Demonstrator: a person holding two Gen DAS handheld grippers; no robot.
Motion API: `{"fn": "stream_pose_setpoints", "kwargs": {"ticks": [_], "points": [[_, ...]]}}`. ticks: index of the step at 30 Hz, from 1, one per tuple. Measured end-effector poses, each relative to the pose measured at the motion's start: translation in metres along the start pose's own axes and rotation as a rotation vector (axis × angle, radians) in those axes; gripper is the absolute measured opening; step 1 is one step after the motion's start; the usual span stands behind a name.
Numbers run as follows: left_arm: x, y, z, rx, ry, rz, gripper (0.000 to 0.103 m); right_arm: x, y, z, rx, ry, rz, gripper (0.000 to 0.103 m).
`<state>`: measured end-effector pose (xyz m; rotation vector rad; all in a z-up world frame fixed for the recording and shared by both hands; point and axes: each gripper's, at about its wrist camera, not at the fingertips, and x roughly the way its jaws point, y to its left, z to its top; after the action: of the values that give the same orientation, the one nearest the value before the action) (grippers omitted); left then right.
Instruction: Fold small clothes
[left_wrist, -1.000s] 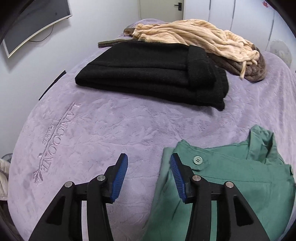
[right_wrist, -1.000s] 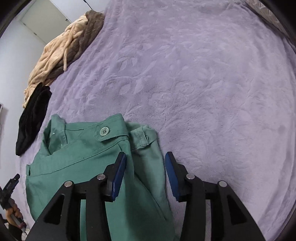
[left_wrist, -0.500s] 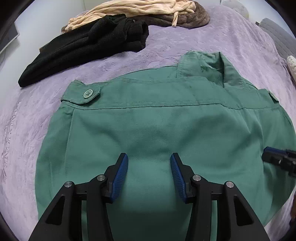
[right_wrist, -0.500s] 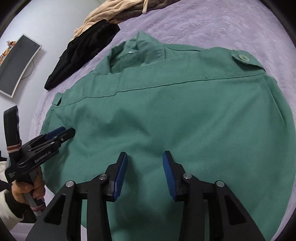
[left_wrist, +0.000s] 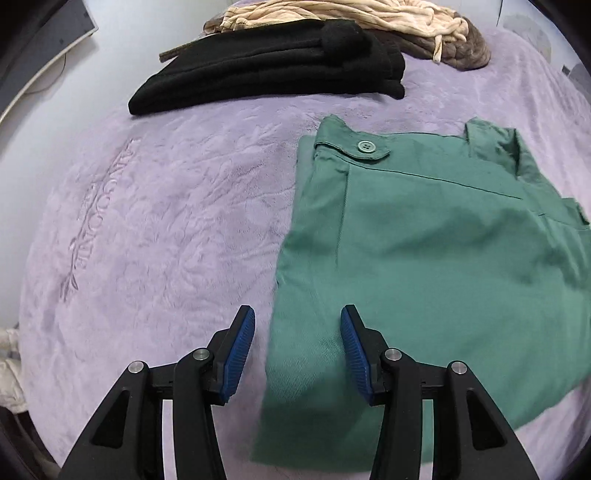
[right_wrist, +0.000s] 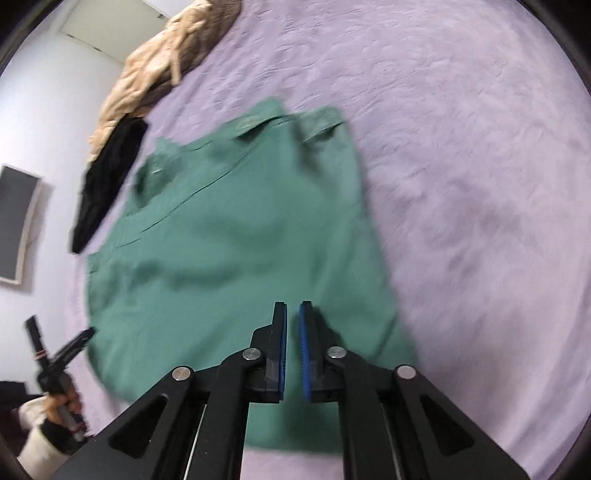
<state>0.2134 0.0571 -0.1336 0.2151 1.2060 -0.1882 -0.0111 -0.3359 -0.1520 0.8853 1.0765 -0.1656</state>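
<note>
Left gripper (left_wrist: 297, 345) hangs open over the near left edge of the folded green button-up shirt (left_wrist: 436, 266) lying on the purple plush bed cover (left_wrist: 166, 221). Right gripper (right_wrist: 292, 341) has just been closing, nearly shut with nothing between.

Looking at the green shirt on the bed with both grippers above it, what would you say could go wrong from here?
1. The right gripper has just been closing and is nearly shut with no fabric visibly between its pads, so it may lift nothing from the green shirt.
2. The left gripper is open astride the shirt's left edge; closing there may catch only one layer, or the purple blanket.
3. The folded black garment lies close, so a sweeping fold may disturb it.
</note>
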Motion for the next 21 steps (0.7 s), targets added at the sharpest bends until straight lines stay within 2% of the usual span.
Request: {"fn": "stream_pose_setpoints", "kwargs": {"ticks": [2, 3, 5, 7, 8, 10, 14, 15, 17, 18, 20, 21], "points": [[-0.014, -0.008, -0.015, 0.023, -0.004, -0.024, 0.050, 0.006, 0.017, -0.021, -0.011, 0.060, 0.077, 0.011], [-0.017, -0.014, -0.022, 0.045, -0.006, -0.019, 0.050, 0.012, 0.021, -0.033, 0.006, 0.098, 0.116, 0.015], [-0.015, -0.020, -0.036, 0.062, 0.012, -0.013, 0.050, 0.021, 0.017, -0.055, 0.096, 0.152, 0.165, 0.025], [-0.005, -0.014, -0.047, 0.018, 0.061, -0.030, 0.050, 0.024, 0.003, -0.068, 0.205, 0.157, 0.208, 0.042], [0.001, -0.008, -0.050, -0.014, 0.081, -0.045, 0.050, 0.021, -0.008, -0.074, 0.261, 0.143, 0.205, 0.045], [0.007, 0.002, -0.057, -0.073, 0.107, -0.059, 0.050, 0.013, -0.027, -0.078, 0.341, 0.097, 0.172, 0.059], [0.015, 0.008, -0.060, -0.101, 0.118, -0.067, 0.050, -0.004, -0.071, -0.072, 0.502, -0.047, 0.177, 0.061], [0.016, 0.006, -0.059, -0.089, 0.119, -0.057, 0.050, -0.004, -0.084, -0.068, 0.553, -0.054, 0.190, 0.061], [0.017, -0.001, -0.057, -0.051, 0.114, -0.029, 0.050, -0.005, -0.089, -0.058, 0.584, -0.064, 0.243, 0.018], [0.017, -0.002, -0.056, -0.039, 0.109, -0.019, 0.050, -0.011, -0.083, -0.050, 0.531, -0.075, 0.220, 0.005], [0.019, -0.002, -0.057, -0.034, 0.105, -0.009, 0.050, -0.021, -0.068, -0.038, 0.402, -0.098, 0.128, 0.004], [0.022, 0.001, -0.057, -0.041, 0.106, -0.003, 0.053, -0.019, -0.068, -0.036, 0.382, -0.088, 0.098, 0.004]]}}
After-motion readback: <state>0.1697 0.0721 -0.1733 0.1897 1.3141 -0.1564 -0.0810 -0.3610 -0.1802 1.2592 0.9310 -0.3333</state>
